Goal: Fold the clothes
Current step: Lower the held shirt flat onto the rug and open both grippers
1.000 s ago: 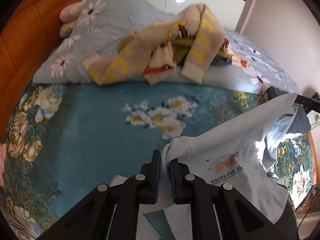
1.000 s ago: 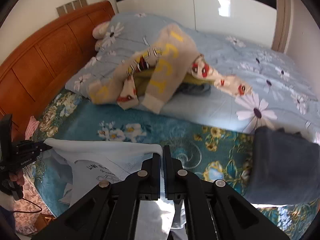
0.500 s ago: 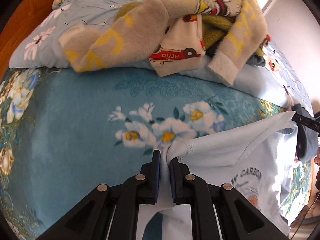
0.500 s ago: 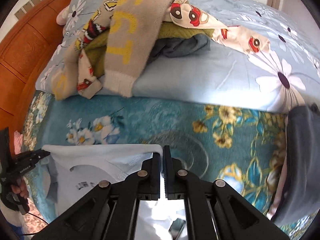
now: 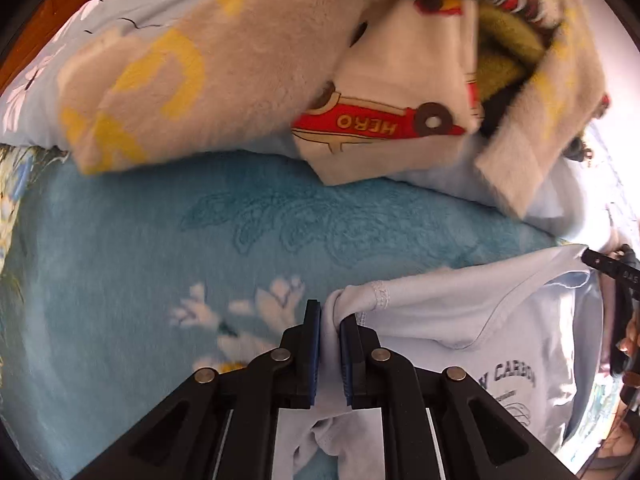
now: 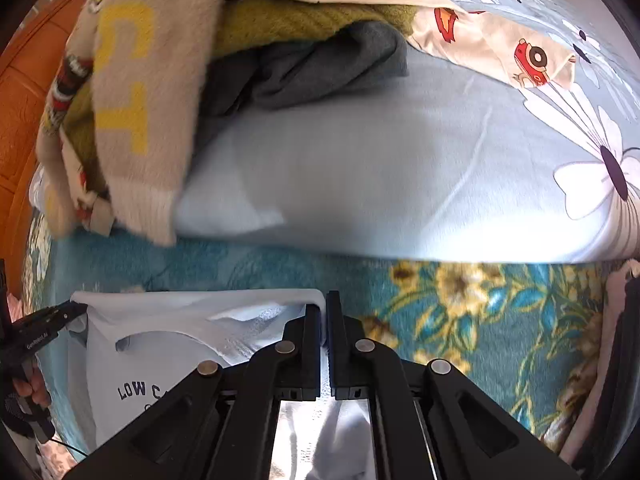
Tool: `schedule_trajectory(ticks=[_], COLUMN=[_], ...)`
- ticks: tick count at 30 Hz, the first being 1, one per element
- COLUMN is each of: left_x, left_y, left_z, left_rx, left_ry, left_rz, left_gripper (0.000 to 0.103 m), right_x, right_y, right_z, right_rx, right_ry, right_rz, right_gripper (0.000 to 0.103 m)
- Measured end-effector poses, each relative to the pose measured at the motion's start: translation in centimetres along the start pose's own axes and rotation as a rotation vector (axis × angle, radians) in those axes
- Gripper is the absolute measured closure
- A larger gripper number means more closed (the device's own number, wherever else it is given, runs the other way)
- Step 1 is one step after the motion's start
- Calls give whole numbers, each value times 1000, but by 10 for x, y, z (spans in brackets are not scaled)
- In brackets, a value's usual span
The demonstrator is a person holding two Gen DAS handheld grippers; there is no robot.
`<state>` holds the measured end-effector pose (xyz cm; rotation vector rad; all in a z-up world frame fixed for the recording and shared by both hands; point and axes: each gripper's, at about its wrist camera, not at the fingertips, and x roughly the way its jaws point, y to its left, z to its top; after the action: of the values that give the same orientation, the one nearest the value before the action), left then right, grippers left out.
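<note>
A pale blue T-shirt [image 5: 460, 312] with dark lettering is stretched between my two grippers just above the teal floral blanket [image 5: 160, 248]. My left gripper [image 5: 330, 320] is shut on one shoulder of the shirt. My right gripper [image 6: 324, 312] is shut on the other shoulder of the shirt [image 6: 192, 328]. The right gripper shows at the right edge of the left wrist view [image 5: 600, 262], and the left gripper shows at the left edge of the right wrist view [image 6: 48, 324]. The shirt's lower part hangs below and is hidden.
A pile of clothes lies close ahead on the light blue floral duvet [image 6: 400, 168]: a beige fleece top with yellow letters [image 5: 180, 64], a cream car-print garment [image 5: 400, 108], an olive piece [image 6: 288, 20] and a dark grey piece [image 6: 312, 68]. A wooden headboard [image 6: 20, 92] stands at the left.
Both grippers have moved forward and down over the bed with the shirt, so the clothes pile and duvet are now much closer. Both stay shut on the shirt.
</note>
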<state>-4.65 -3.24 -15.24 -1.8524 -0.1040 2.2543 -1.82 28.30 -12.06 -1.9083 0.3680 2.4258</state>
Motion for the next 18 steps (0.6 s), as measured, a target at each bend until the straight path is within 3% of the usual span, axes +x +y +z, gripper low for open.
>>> schedule_trajectory(ticks=[4,8,9,10,11,13,18], left_x=[5,-26,-35,-46,-57,-75,-106], left_y=[9,18,20,23,27,34,52], left_z=[-5,-22,-27,-37,-47,-72,-150], left_rx=[-47,-41,-35,-36,-39,-54,-122], left_ry=[16,-23,-37,-57,-78,-109,-155], left_rz=[-53,-92,-96,-90,-82,-63,-3], left_gripper=[90,60,57,52,50,50,50], right_x=[8,4,-1,-8,-18,-40,-97], right_y=[0,2,3,4,5,6,-6], right_z=[13,18,17,14,9,-2,-75], right_rx=[-1,-16,-23,-29,-34,-39,18], right_ry=[8,6,2,-7,-24,-60,-148], right_rz=[-12,-9,-5,0,6,23,96], right_gripper=[101,100,98,89,70,54,54])
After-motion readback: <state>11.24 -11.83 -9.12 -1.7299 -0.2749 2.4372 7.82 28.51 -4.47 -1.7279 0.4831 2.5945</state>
